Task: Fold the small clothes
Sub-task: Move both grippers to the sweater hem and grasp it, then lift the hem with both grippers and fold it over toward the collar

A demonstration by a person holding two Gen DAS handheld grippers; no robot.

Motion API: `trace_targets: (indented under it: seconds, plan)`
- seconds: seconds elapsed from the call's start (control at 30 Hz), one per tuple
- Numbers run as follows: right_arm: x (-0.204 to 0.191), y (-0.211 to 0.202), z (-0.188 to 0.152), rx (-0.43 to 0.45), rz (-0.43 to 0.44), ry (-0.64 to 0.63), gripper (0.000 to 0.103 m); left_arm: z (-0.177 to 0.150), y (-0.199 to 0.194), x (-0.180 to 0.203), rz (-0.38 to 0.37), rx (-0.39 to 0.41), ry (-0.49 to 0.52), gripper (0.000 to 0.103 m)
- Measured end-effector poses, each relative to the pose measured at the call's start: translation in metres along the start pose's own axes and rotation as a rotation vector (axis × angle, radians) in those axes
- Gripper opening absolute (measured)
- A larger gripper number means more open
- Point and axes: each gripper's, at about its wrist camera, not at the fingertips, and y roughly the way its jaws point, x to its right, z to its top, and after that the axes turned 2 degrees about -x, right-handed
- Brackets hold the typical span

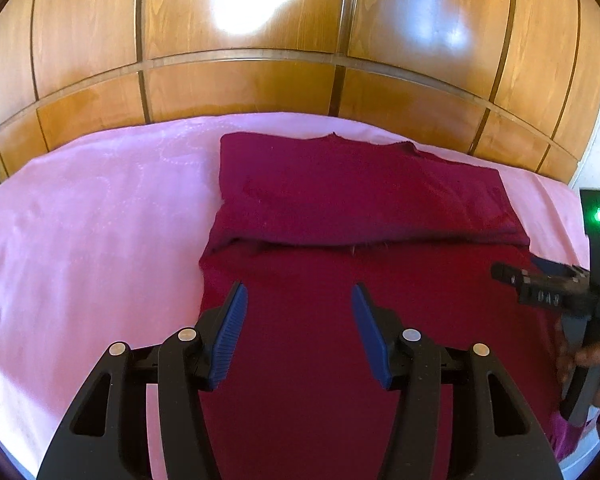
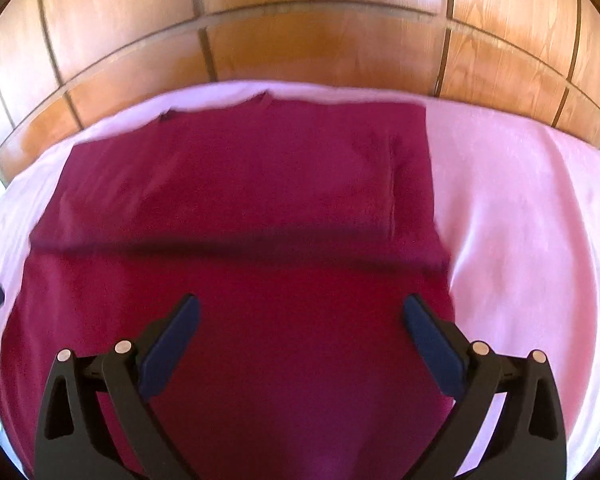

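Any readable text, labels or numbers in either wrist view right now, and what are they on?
One marking only: small pale characters on the side of the right gripper, seen from the left wrist view, too blurred to read.
No text on the dark red garment, pink bedsheet or wooden wardrobe.

Both wrist views look low and close across the maroon garment (image 1: 360, 200) toward the wooden wardrobe (image 2: 300, 40).

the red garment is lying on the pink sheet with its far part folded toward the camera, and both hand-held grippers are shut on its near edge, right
Not quite. The red garment does lie on the pink sheet with its far part folded over, but neither tool grips it. The left wrist view shows the left hand-held gripper open above the cloth, and the right wrist view shows the right hand-held gripper open too.
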Motion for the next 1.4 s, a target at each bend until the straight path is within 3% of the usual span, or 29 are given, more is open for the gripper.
trace_targets:
  seconds: [0.33, 0.77, 0.87, 1.07, 1.17, 1.23, 1.27, 1.3, 1.33, 1.4]
  plan:
    - [0.001, -0.037, -0.061, 0.004, 0.032, 0.019, 0.101, -0.038, -0.01, -0.015, -0.003, -0.056, -0.058, 0.053]
    - [0.022, -0.084, -0.093, 0.03, 0.103, 0.118, 0.1, -0.079, -0.032, -0.04, -0.017, -0.105, -0.079, 0.053]
    - [0.036, -0.096, -0.101, 0.03, 0.12, 0.144, 0.098, -0.091, -0.042, -0.046, -0.053, -0.13, -0.086, 0.053]
    - [0.058, -0.108, -0.135, -0.056, 0.135, 0.163, 0.07, -0.119, -0.063, -0.049, -0.109, -0.178, -0.071, 0.053]
    - [0.06, -0.113, -0.154, -0.102, 0.135, 0.152, 0.054, -0.134, -0.069, -0.049, -0.153, -0.226, -0.064, 0.045]
    - [0.056, -0.115, -0.164, -0.131, 0.147, 0.131, 0.041, -0.143, -0.071, -0.047, -0.162, -0.24, -0.042, 0.037]
    - [0.054, -0.115, -0.167, -0.143, 0.15, 0.116, 0.037, -0.146, -0.072, -0.047, -0.165, -0.245, -0.036, 0.024]
    - [0.052, -0.114, -0.169, -0.153, 0.154, 0.108, 0.024, -0.148, -0.073, -0.048, -0.177, -0.251, -0.038, 0.011]
    - [0.052, -0.114, -0.17, -0.168, 0.168, 0.105, 0.01, -0.147, -0.073, -0.05, -0.194, -0.252, -0.043, 0.011]
    - [0.056, -0.124, -0.167, -0.168, 0.206, 0.119, 0.008, -0.143, -0.084, -0.055, -0.24, -0.237, -0.041, 0.009]
